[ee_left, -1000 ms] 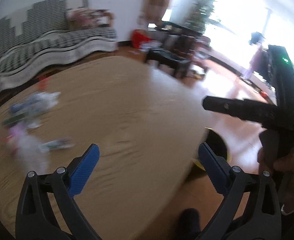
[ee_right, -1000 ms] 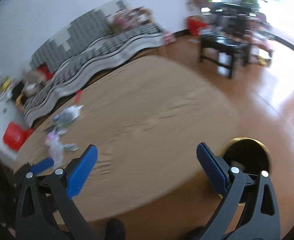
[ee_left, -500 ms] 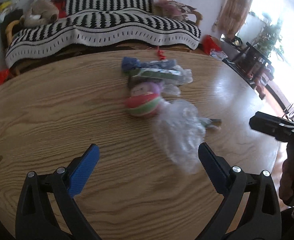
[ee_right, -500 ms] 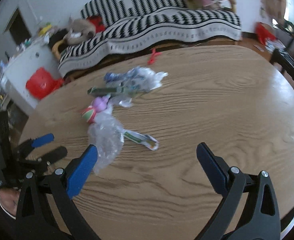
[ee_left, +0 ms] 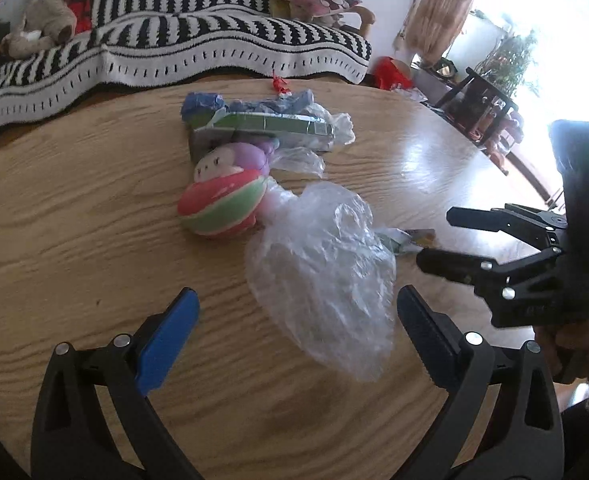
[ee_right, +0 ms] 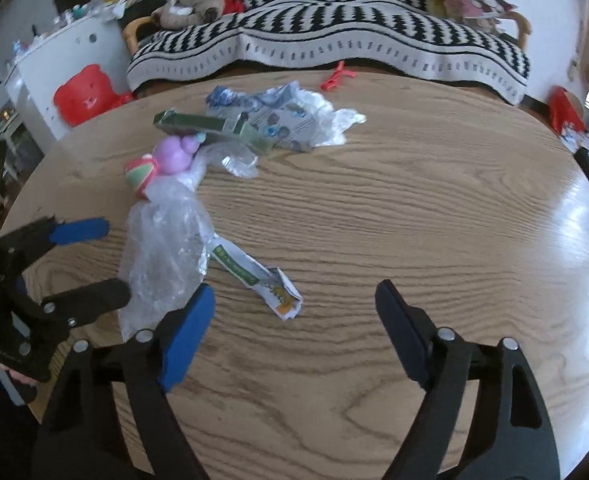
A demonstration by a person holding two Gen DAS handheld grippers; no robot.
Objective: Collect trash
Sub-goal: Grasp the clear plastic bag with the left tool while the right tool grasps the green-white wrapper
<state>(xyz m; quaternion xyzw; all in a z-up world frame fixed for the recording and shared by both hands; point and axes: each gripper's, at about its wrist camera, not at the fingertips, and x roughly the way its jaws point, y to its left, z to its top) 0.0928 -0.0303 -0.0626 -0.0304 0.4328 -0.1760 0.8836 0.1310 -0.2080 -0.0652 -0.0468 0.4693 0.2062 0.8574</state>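
Trash lies on a round wooden table (ee_left: 74, 220). A crumpled clear plastic bag (ee_left: 322, 276) (ee_right: 166, 248) lies nearest. Beside it is a white and green wrapper (ee_right: 254, 276) (ee_left: 404, 238). Further back lie a green carton (ee_left: 266, 126) (ee_right: 210, 126) and a blue printed bag (ee_right: 278, 120) (ee_left: 254, 102). My left gripper (ee_left: 294, 320) is open above the table, with the clear bag between its fingers. My right gripper (ee_right: 294, 316) is open just short of the wrapper. It also shows in the left wrist view (ee_left: 438, 238), and the left gripper shows in the right wrist view (ee_right: 94, 260).
A pink and green plush toy (ee_left: 222, 200) (ee_right: 162, 160) lies among the trash. A red clip (ee_right: 336, 76) sits at the table's far edge. A striped sofa (ee_left: 174, 44) stands behind the table. A red bin (ee_right: 82, 94) and a white cabinet (ee_right: 54, 52) stand at the left.
Both grippers have swung from facing the room's right side to facing the trash, then moved closer to it. The clear bag now lies between my left fingers. Both stay open.
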